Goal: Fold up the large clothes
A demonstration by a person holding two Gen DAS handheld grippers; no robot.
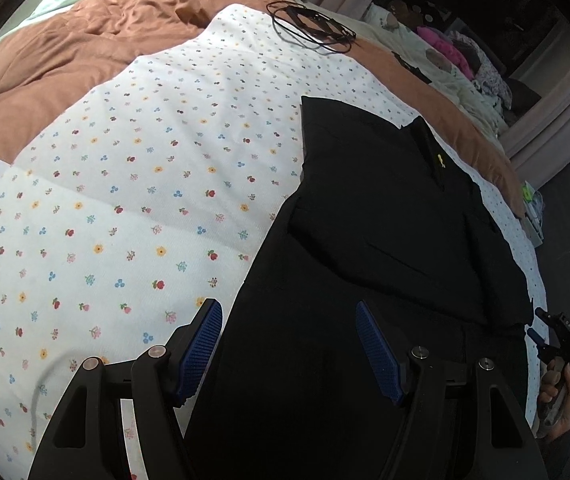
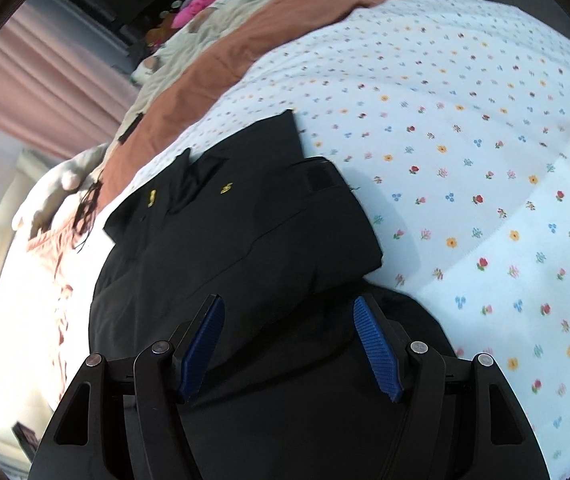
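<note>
Spread across the bed, a white flower-print sheet [image 1: 133, 184] carries the partly folded black collared garment [image 1: 365, 216], lying near the bed's edge. Left gripper [image 1: 289, 344] and right gripper [image 2: 289, 340] both hover over it, jaws apart, empty. Soft, limp cloth likely; grasp hem corners.

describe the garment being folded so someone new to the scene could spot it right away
Start from the bed's white floral sheet, which lies over a rust-brown quilt. On it lies the black garment, partly folded, under both open grippers: left gripper, right gripper. It is the only dark item on the sheet, with small gold emblems near its collar.
</note>
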